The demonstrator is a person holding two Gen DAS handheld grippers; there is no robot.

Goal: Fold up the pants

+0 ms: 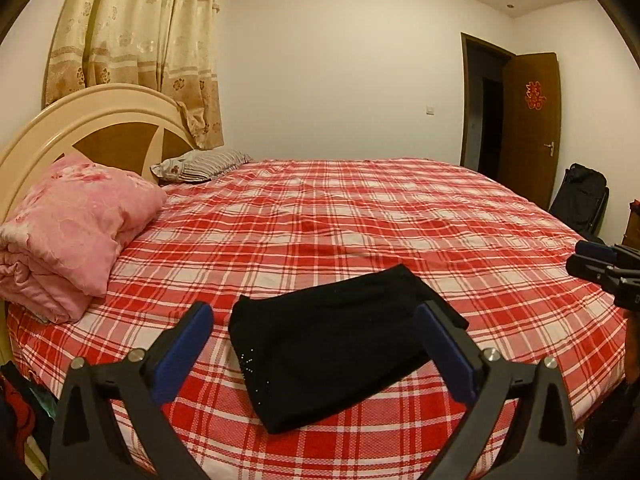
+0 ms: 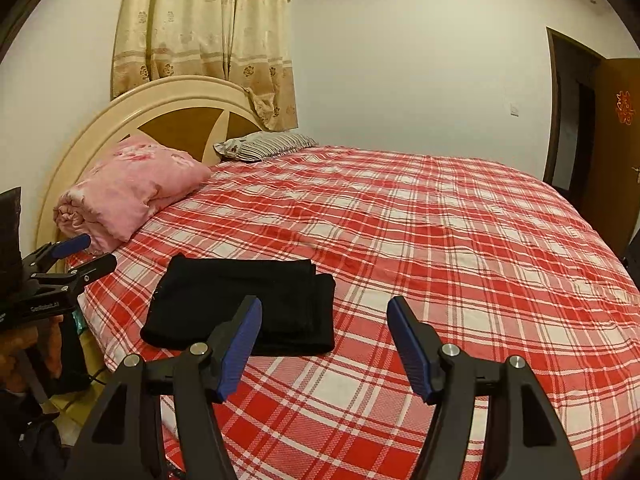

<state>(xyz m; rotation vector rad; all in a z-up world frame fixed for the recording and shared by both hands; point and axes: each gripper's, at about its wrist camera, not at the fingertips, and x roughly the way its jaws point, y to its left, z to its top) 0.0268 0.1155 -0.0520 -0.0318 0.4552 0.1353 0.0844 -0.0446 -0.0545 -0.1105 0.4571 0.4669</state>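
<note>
Black pants (image 1: 340,344) lie folded into a compact rectangle on the red plaid bedsheet (image 1: 360,216), near the bed's front edge. My left gripper (image 1: 314,308) hovers above them, wide open, with its blue pads on either side and apart from the cloth. In the right wrist view the pants (image 2: 240,304) sit front left. My right gripper (image 2: 325,302) is open over bare sheet just right of them, holding nothing. Each gripper also shows in the other's view: the right gripper (image 1: 592,258) at the right edge, the left gripper (image 2: 88,252) at the left edge in a person's hand.
A folded pink quilt (image 1: 76,232) and a striped pillow (image 1: 200,166) lie by the cream headboard (image 1: 100,120) at the left. A curtain (image 1: 140,40) hangs behind. An open brown door (image 1: 528,128) and a black bag (image 1: 580,196) stand at the far right.
</note>
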